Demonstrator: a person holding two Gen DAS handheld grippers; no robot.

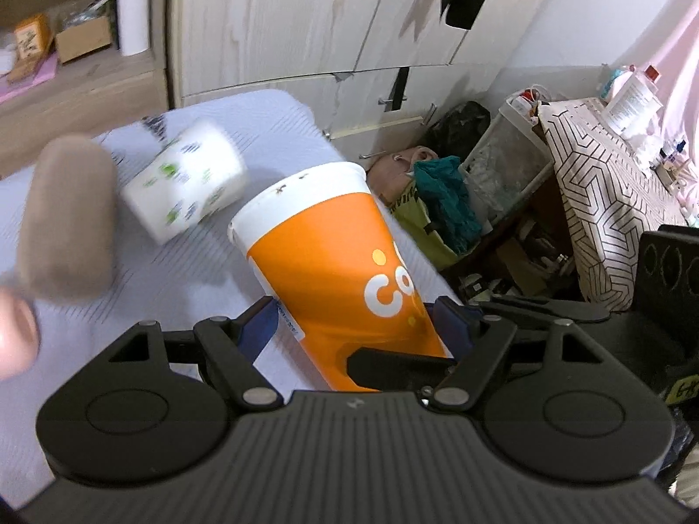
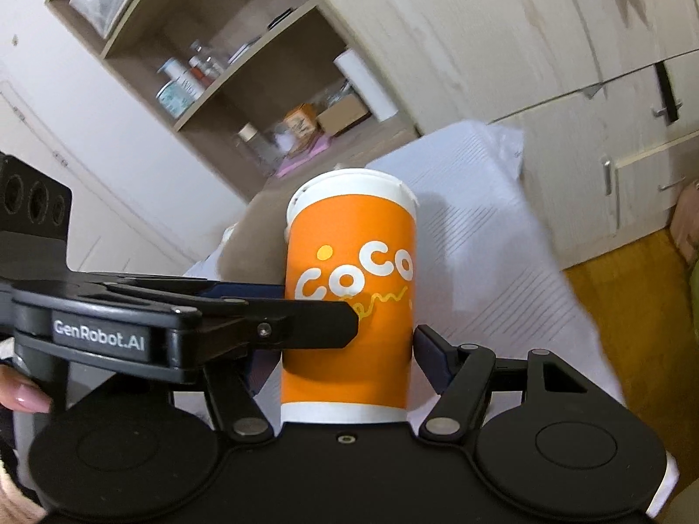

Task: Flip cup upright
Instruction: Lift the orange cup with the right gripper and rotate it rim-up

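An orange paper cup [image 1: 336, 270] with white "CoCo" print and a white lid is held above a white-covered table [image 1: 183, 270]. My left gripper [image 1: 356, 318] is shut on the cup's lower body, blue pads pressing both sides. In the right wrist view the same cup [image 2: 349, 297] stands between my right gripper's [image 2: 345, 349] blue pads, which touch its sides. The left gripper [image 2: 183, 318] crosses in from the left and grips the cup higher up. The cup's lidded end points away from both cameras.
A white patterned cup [image 1: 188, 183] and a brown padded object [image 1: 65, 218] lie on the table, blurred. Wooden cabinets [image 1: 306, 22] and shelves [image 2: 244, 87] stand behind. Bags, a clear bin and clutter [image 1: 480, 183] sit on the floor right of the table.
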